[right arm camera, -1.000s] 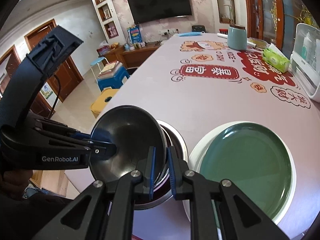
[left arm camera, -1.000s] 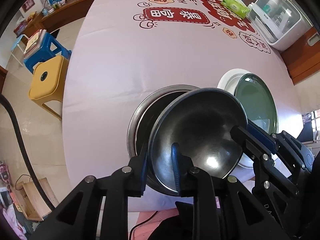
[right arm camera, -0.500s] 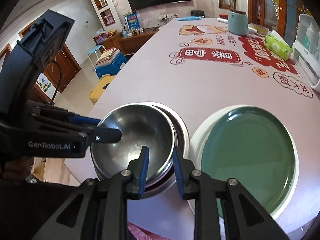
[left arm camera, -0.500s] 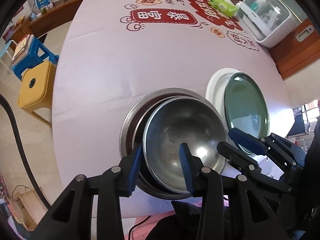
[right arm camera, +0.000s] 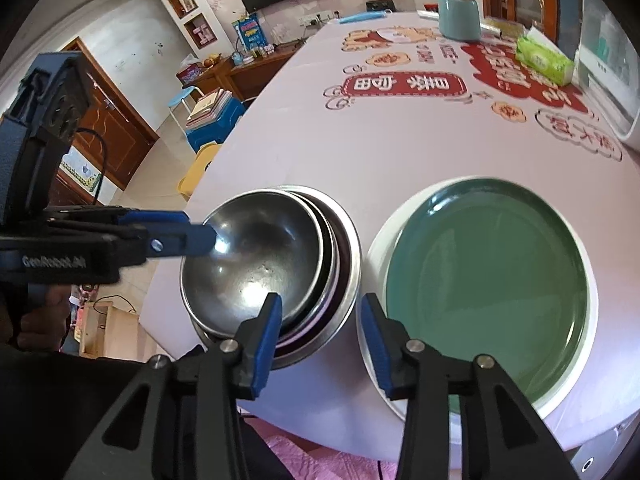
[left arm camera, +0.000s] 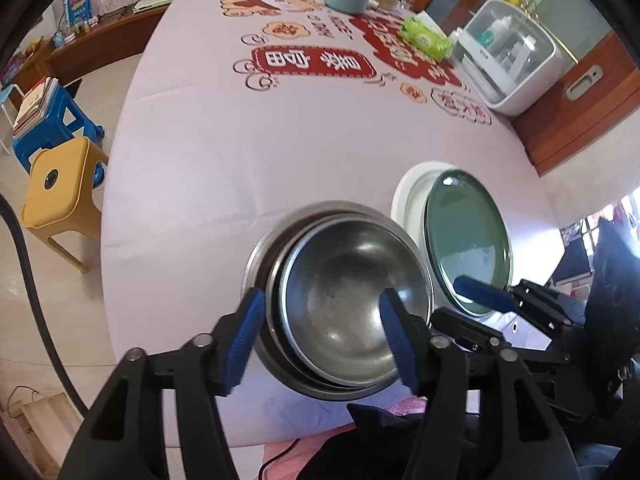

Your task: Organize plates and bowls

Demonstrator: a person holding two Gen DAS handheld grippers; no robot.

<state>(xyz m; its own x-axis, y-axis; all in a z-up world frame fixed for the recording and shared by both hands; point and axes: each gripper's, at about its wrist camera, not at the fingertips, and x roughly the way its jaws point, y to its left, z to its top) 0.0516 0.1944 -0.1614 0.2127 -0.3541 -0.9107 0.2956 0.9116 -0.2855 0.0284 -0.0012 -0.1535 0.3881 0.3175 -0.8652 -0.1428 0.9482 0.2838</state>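
Step in hand: release of the small shiny stainless-steel bowl point(left arm camera: 352, 300) into the nested stack of larger steel bowls point(right arm camera: 344, 264) near the table's front edge; you look to be at the letting-go stage of stacking.
Left gripper point(left arm camera: 320, 340): your jaws are opening; the blue pads straddle the near rim of the bowl stack, one outside the outer bowl, one over the inner bowl's hollow, neither plainly pressing.
Right gripper point(right arm camera: 324, 336): your jaws are opening too; one pad stands at the stack's rim, the other at the edge of the plates, nothing clamped between them.
Where the bowl sits: inside the stack, slightly off-centre toward your left side and a little tilted, so it may not be fully seated.
Plates: dark green round plate point(right arm camera: 488, 280) lies on a white round plate point(left arm camera: 412, 196), just beside the bowls, apparently already stacked.
Next move: I judge you should lift both grippers straight clear of the rims so no pad drags the bowl, then check whether it wants a nudge to centre.
Risk: a pad catching the thin rim could tip the bowl out.
Writing, gripper body: "GenRobot.AI", blurred, on the left gripper in the right wrist view.
Writing, pale tablecloth point(left arm camera: 224, 152): red Chinese characters and small Latin lettering, upside down; I cannot read them surely.
Green tissue pack point(right arm camera: 540, 60): label too small to read.
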